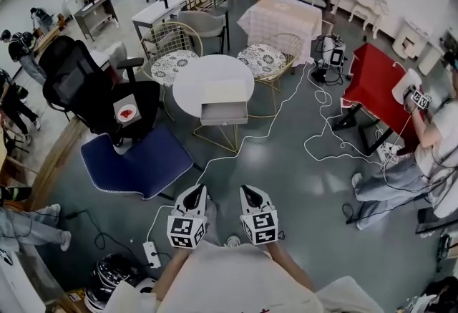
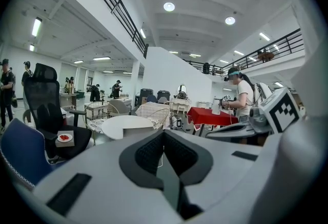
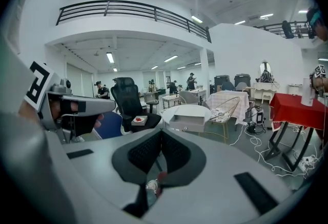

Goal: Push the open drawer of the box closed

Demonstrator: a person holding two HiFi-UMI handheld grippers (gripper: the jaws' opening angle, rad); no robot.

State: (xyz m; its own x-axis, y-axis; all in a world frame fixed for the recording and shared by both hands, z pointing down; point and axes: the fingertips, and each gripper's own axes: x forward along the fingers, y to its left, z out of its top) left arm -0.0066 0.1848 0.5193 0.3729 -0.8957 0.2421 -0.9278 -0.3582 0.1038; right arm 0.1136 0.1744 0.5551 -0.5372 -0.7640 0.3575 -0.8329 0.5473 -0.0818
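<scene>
Shoving the drawer (image 1: 224,114) off-centre with the left gripper (image 1: 194,191) or right gripper (image 1: 247,191), both closed and empty, could skid the box (image 1: 223,92) back from the table's (image 1: 195,82) near edge.

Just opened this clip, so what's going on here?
A person stands a few steps back from a round white table, with the left gripper and the right gripper side by side close to the body. Both have their jaws together and hold nothing. On the table sits the box, its drawer pulled out toward the person. Neither gripper is near it, so the push has not begun.
</scene>
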